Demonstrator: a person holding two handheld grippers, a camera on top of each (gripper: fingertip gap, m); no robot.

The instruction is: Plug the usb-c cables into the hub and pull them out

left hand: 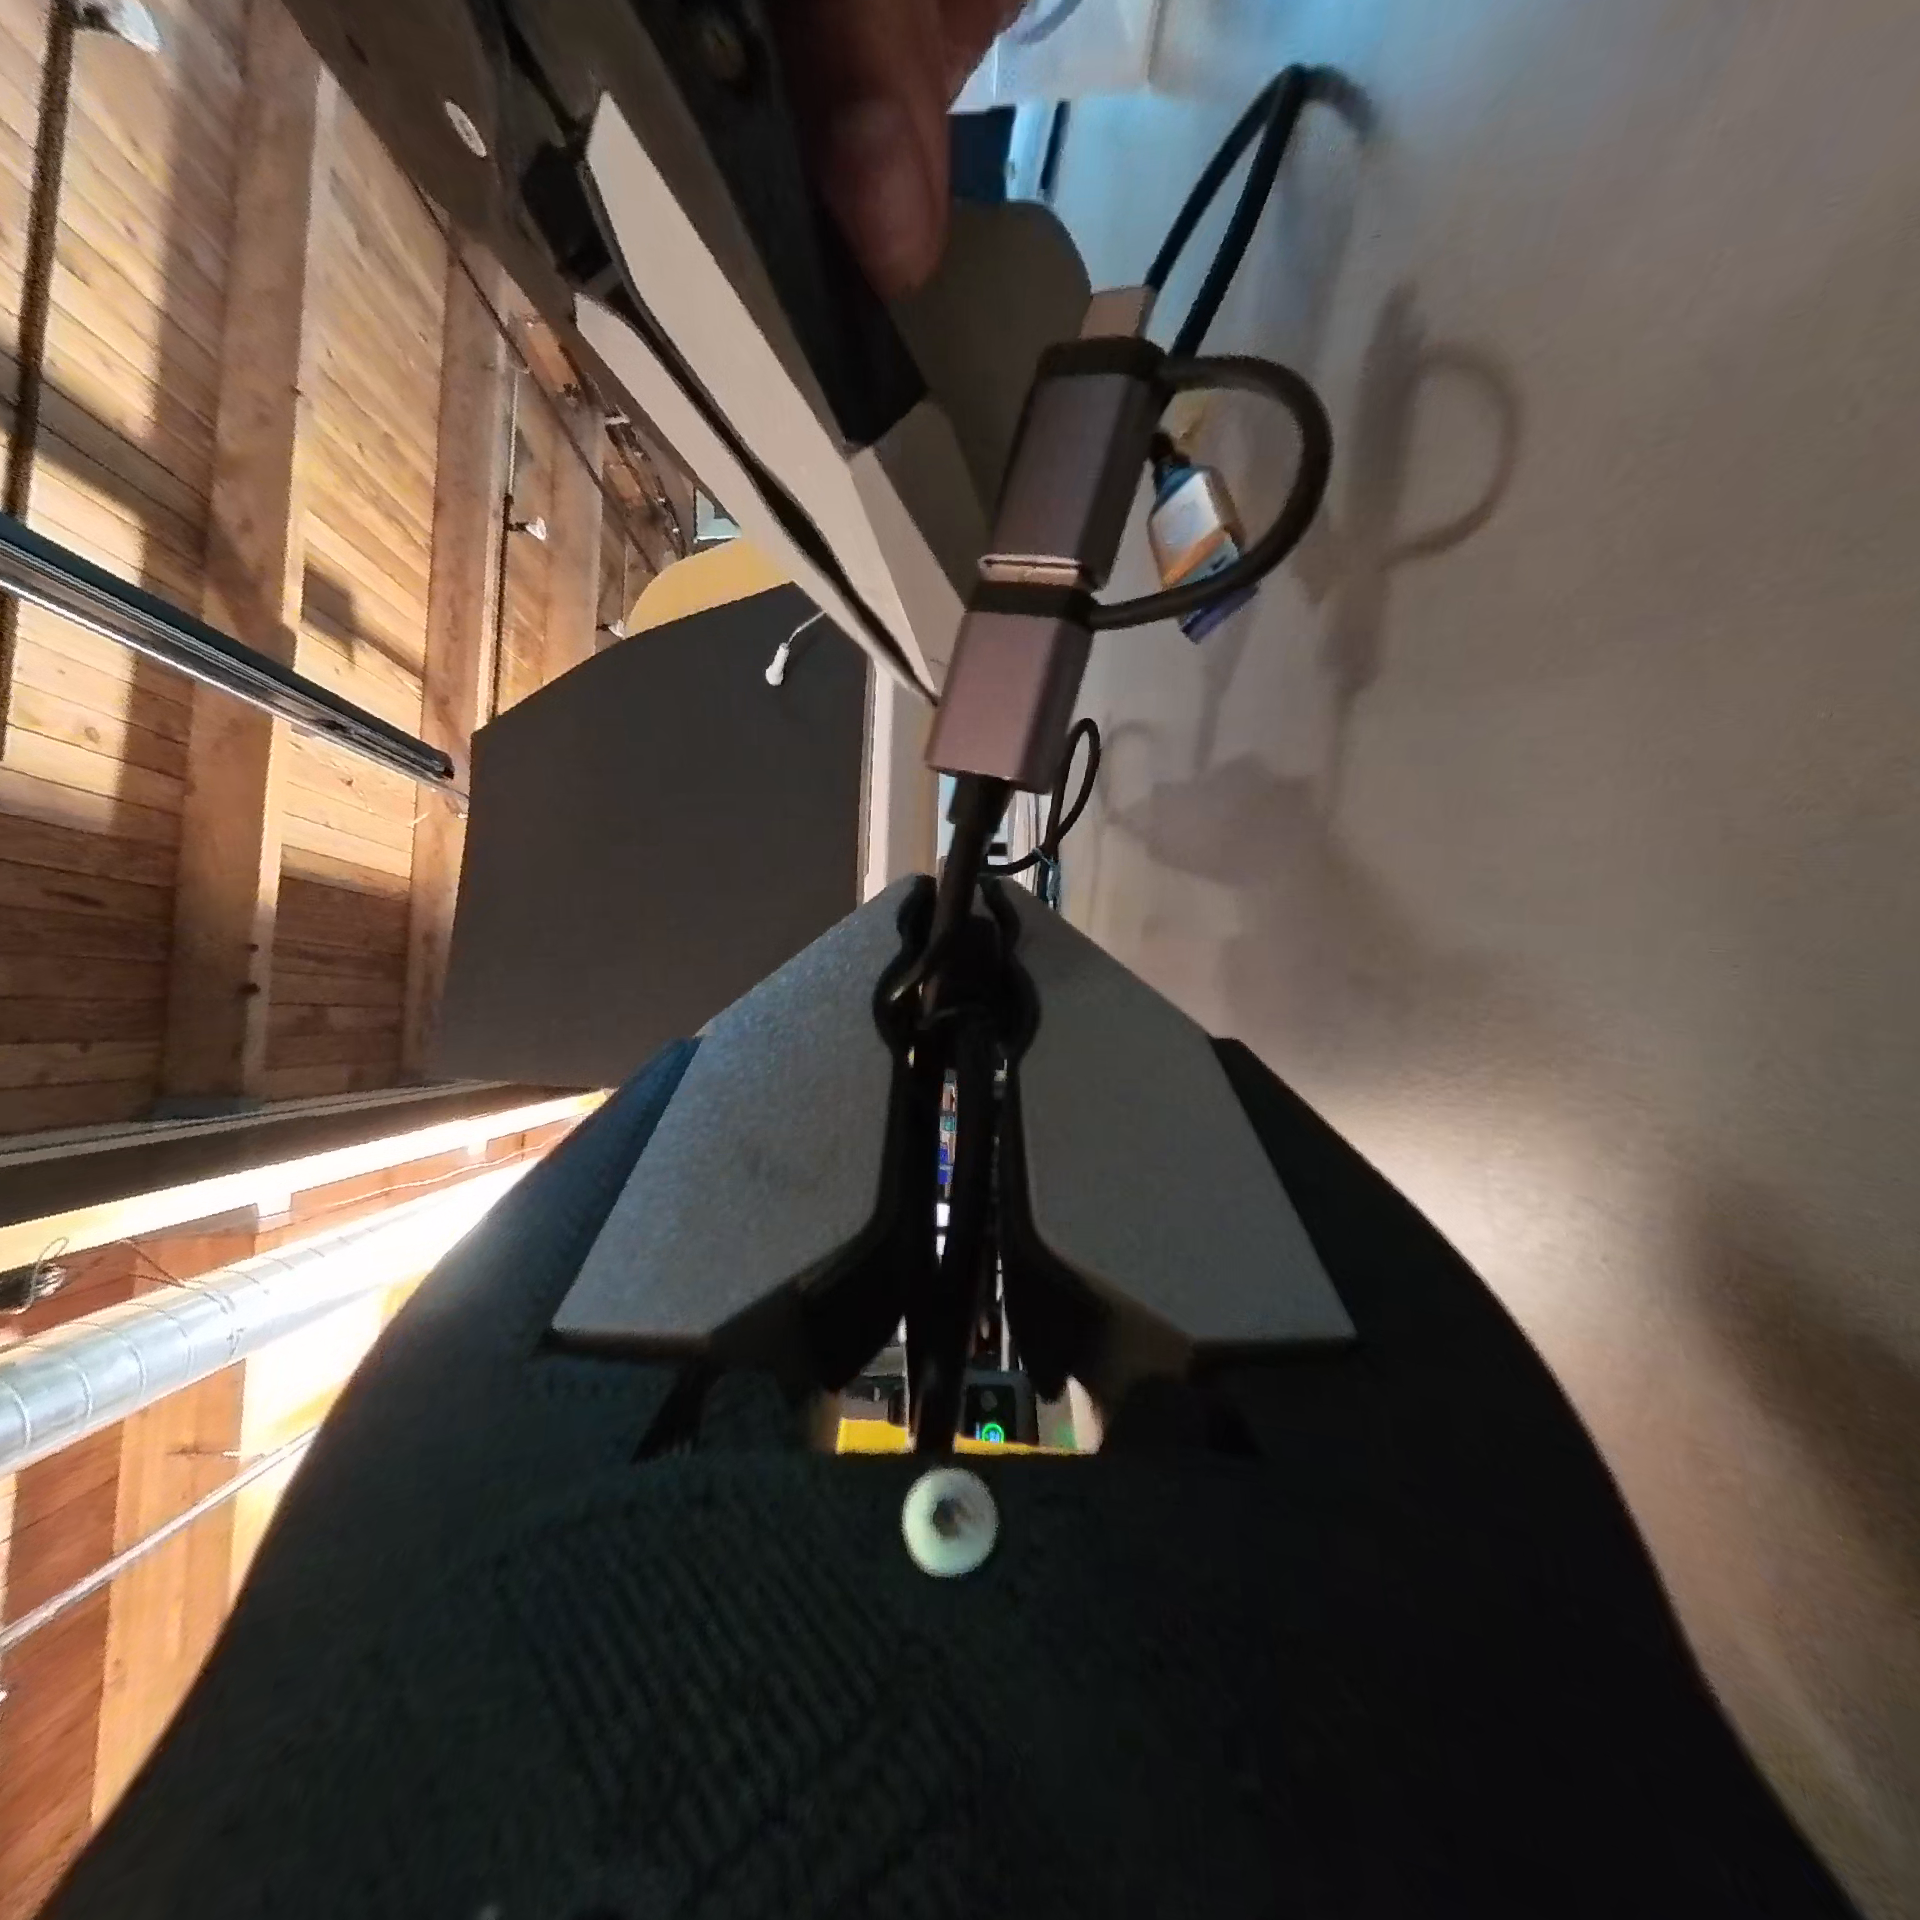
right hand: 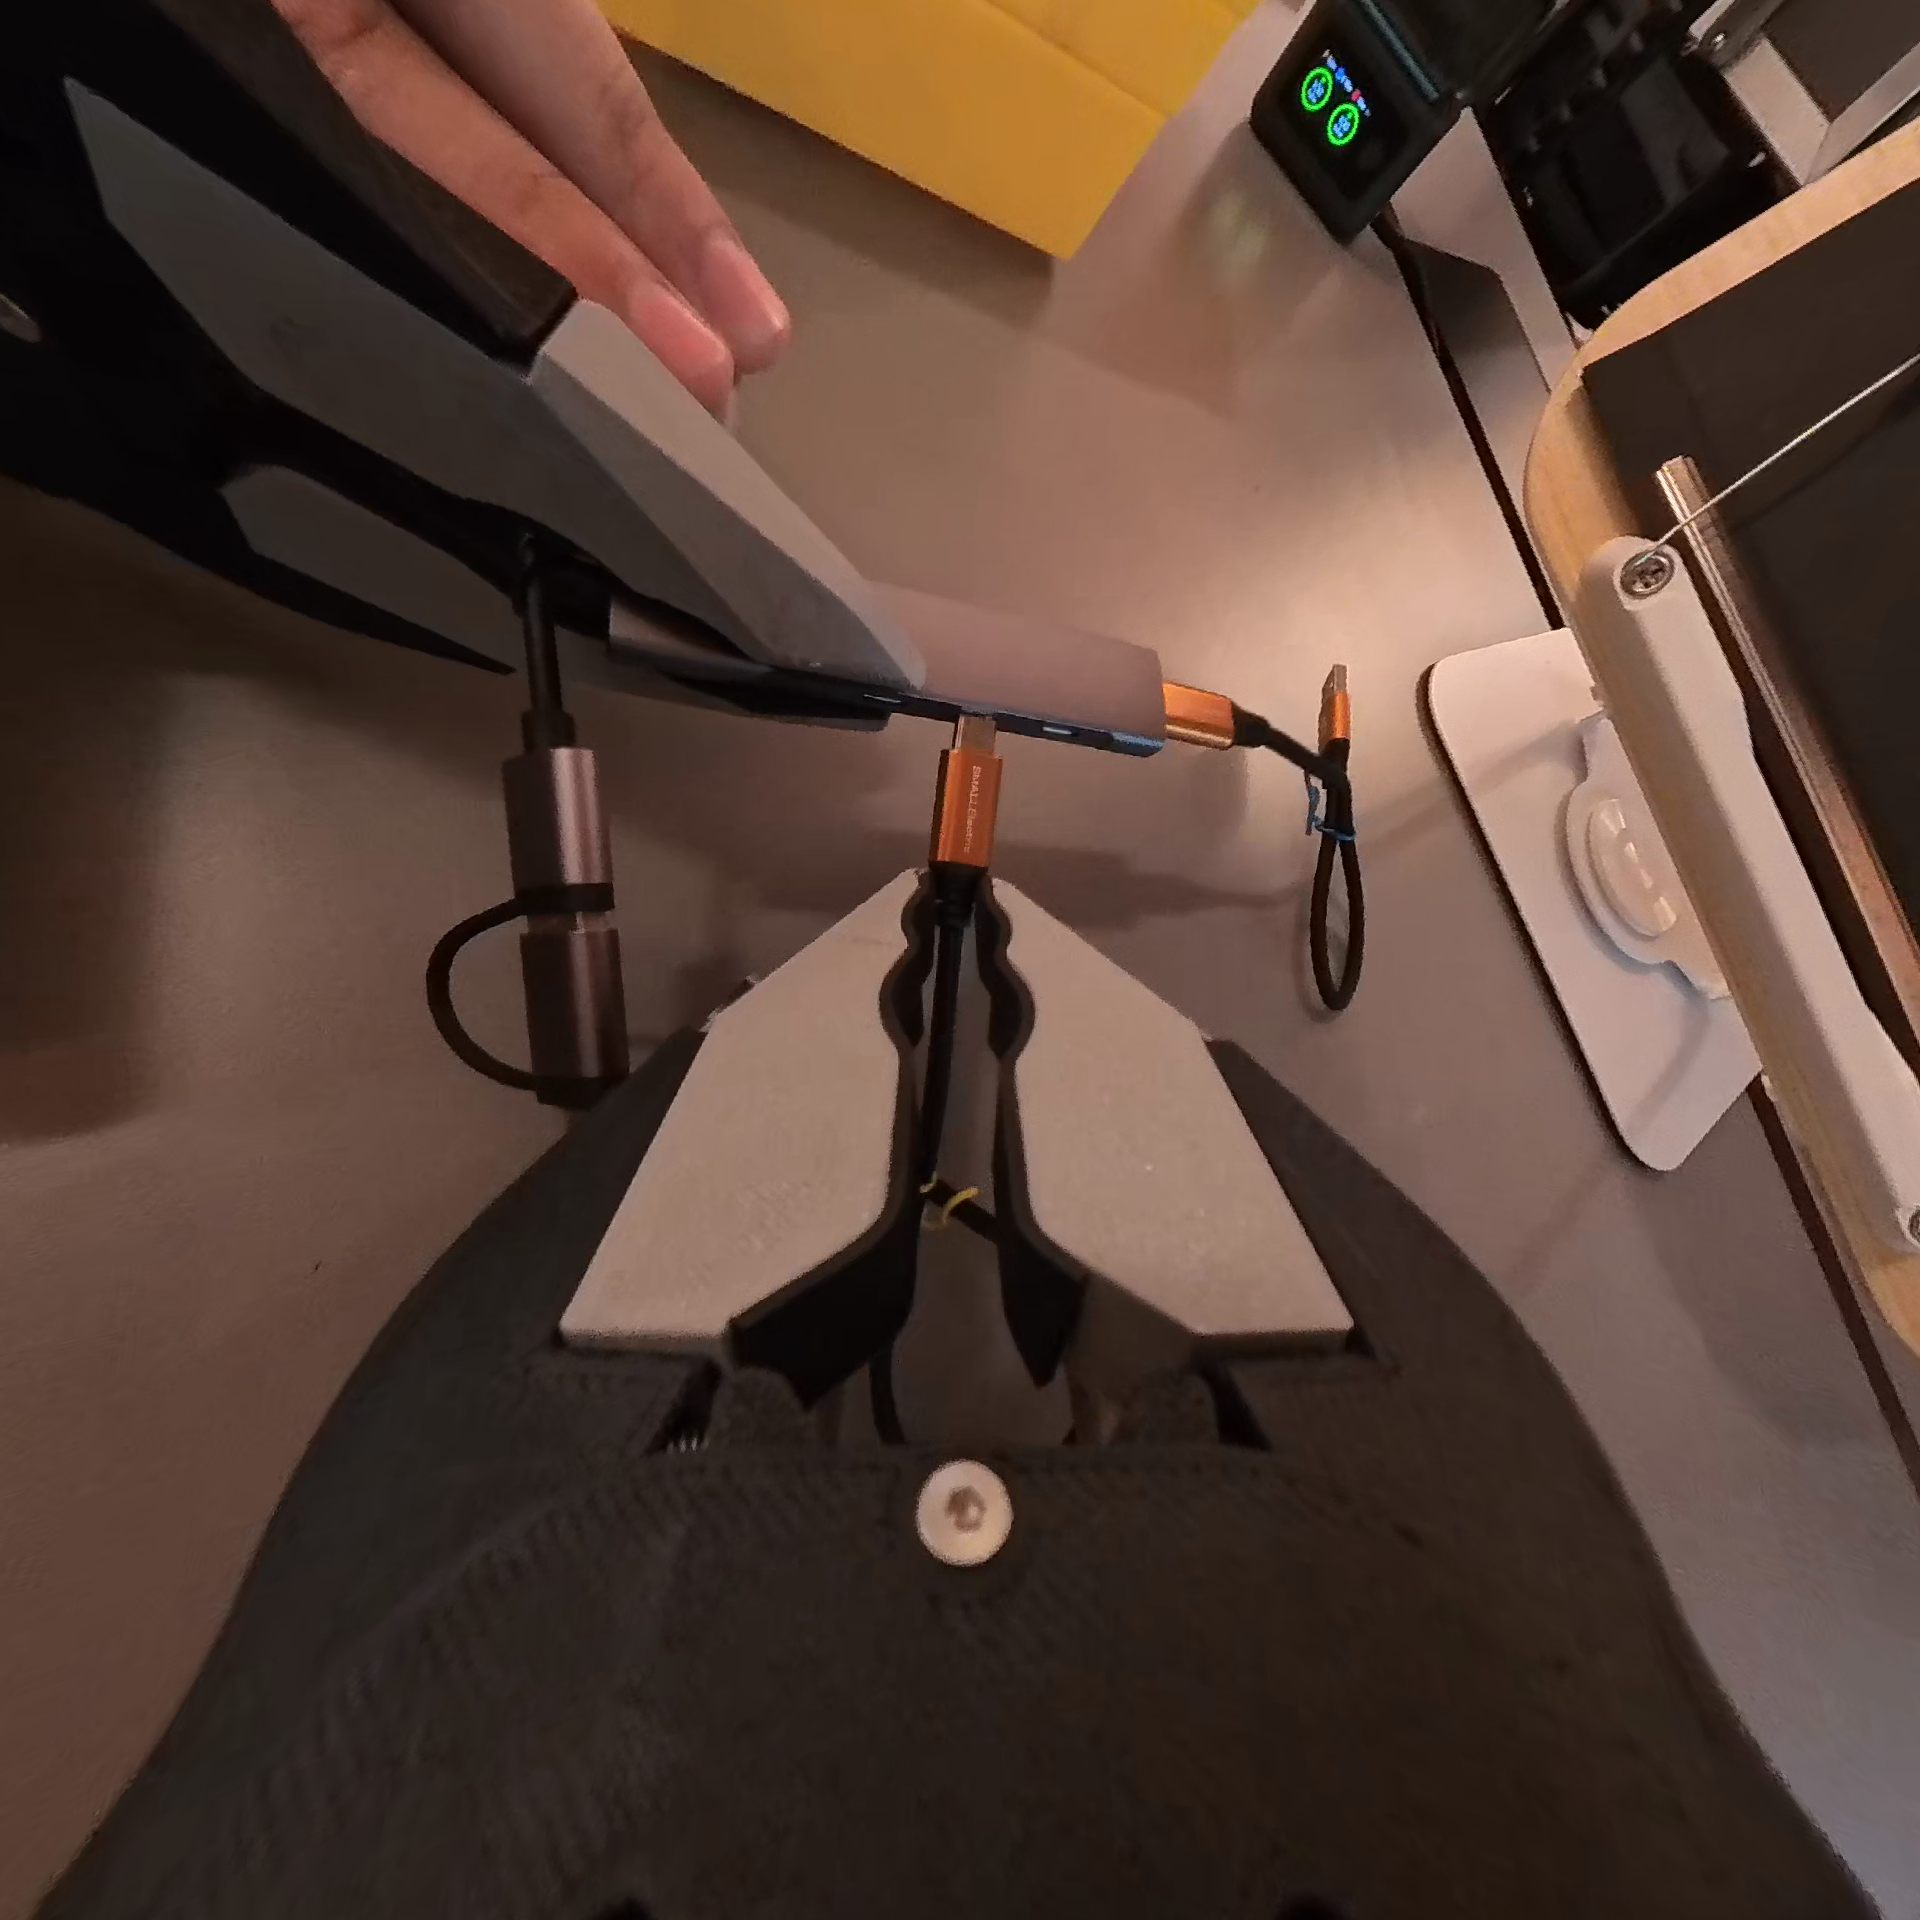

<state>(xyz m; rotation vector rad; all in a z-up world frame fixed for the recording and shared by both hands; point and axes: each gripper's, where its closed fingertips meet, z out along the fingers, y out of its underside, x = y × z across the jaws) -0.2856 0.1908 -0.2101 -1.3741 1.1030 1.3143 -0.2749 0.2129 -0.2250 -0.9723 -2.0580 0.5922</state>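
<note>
The right gripper (right hand: pixel 954 883) has its fingers pinched together on a black usb-c cable (right hand: pixel 940 1039), just behind its orange plug (right hand: pixel 966 810). At 12 o'clock the plug's metal tip meets the side edge of the hub (right hand: pixel 1039 727), which the left gripper (right hand: pixel 904 675) clamps above the table (right hand: pixel 1039 468). A second orange plug (right hand: pixel 1195 712) sits in the hub's 3 o'clock end. This looks like the plugging-in step, and the next move calls for a straight, square push.

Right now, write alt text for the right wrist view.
The right hand-held gripper is shut on a black cable just behind its orange USB-C plug, whose tip meets the edge of a slim grey hub. The left hand-held gripper holds the hub above a grey table.
</note>
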